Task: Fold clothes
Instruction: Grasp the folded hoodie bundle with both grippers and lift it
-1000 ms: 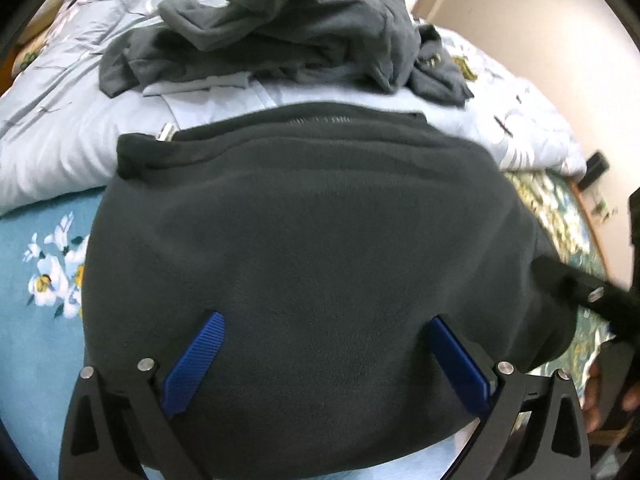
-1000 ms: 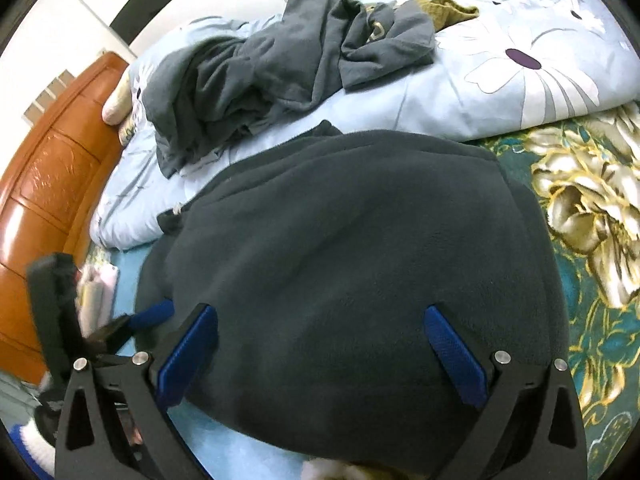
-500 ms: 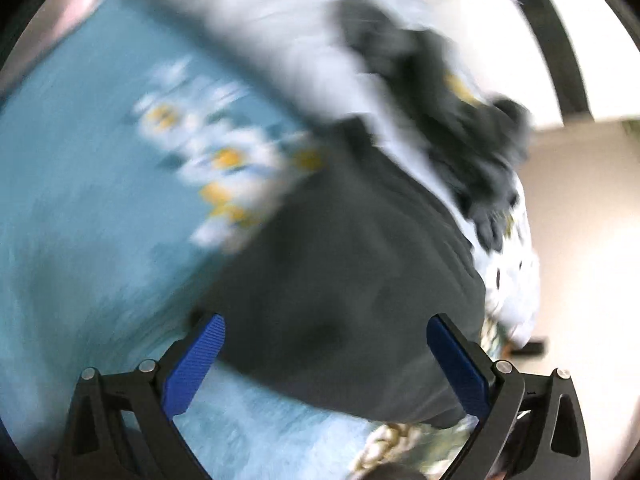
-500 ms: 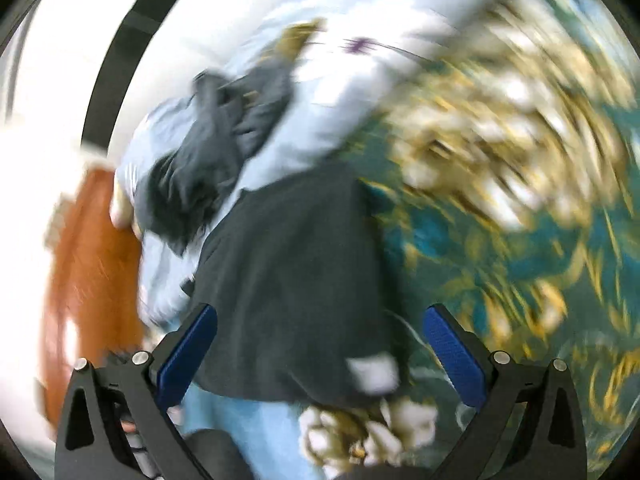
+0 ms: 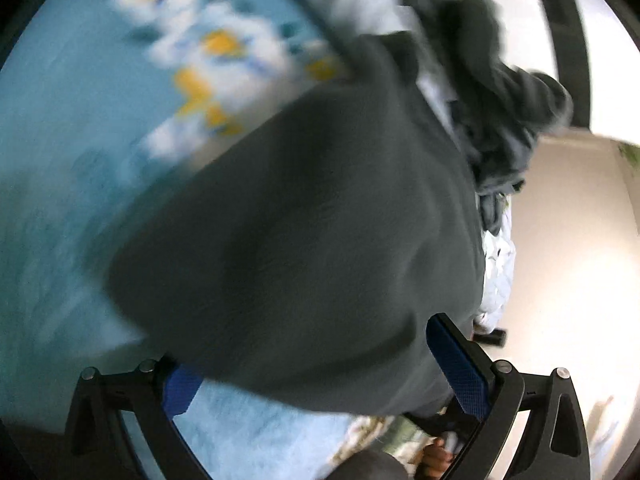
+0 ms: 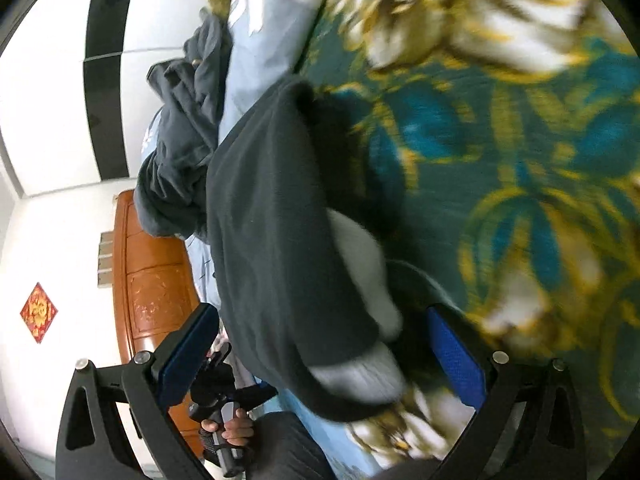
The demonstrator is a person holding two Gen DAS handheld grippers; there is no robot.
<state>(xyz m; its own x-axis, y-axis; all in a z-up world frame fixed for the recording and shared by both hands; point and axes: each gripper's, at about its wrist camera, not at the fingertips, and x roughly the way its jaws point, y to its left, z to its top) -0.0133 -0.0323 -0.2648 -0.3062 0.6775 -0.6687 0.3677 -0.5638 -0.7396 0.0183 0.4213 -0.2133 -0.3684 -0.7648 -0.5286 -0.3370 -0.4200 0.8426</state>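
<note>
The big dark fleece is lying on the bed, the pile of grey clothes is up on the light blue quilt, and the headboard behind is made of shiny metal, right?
Nearly. The headboard is orange-brown wood, not shiny metal; the right wrist view shows it. The rest holds: the dark fleece lies on the bed, and the grey clothes sit on the light blue quilt.

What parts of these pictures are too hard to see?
- Left wrist view: the bedspread flowers are smeared by motion blur.
- Left wrist view: the fleece covers the left gripper's left pad.
- Right wrist view: the fleece's far edge hides under the clothes pile.
- Right wrist view: the wall ornament is too small to read.
</note>
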